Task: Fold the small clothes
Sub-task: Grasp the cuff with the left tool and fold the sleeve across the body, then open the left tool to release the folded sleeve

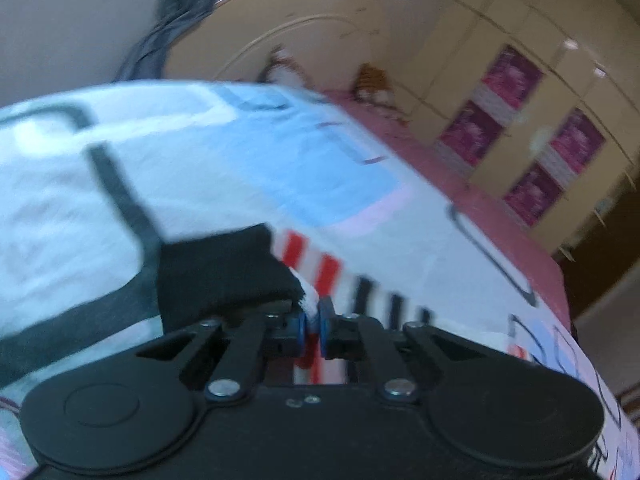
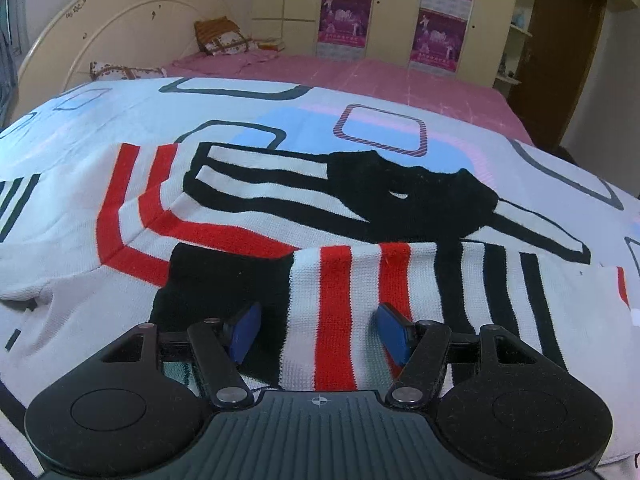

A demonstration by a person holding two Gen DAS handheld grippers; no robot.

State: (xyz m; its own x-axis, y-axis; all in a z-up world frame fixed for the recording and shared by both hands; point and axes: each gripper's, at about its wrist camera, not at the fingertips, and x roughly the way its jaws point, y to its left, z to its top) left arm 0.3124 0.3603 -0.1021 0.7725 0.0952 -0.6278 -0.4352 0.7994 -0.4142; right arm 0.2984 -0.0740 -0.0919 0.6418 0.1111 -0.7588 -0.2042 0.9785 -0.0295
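A small knit sweater (image 2: 248,216) with red, white and black stripes lies spread on a patterned white sheet (image 2: 120,120). One sleeve (image 2: 340,300) is folded across its near part. My right gripper (image 2: 320,332) is open, its blue pads (image 2: 244,332) standing either side of that sleeve just above it. In the blurred left wrist view my left gripper (image 1: 314,320) is shut on a white and black edge of the sweater (image 1: 240,272) and holds it above the sheet (image 1: 200,160).
The sheet covers a bed with a pink mattress (image 2: 360,72). Pillows (image 2: 224,36) lie by the cream headboard (image 2: 120,12) at the far end. Wardrobe doors with purple posters (image 2: 344,20) stand beyond the bed.
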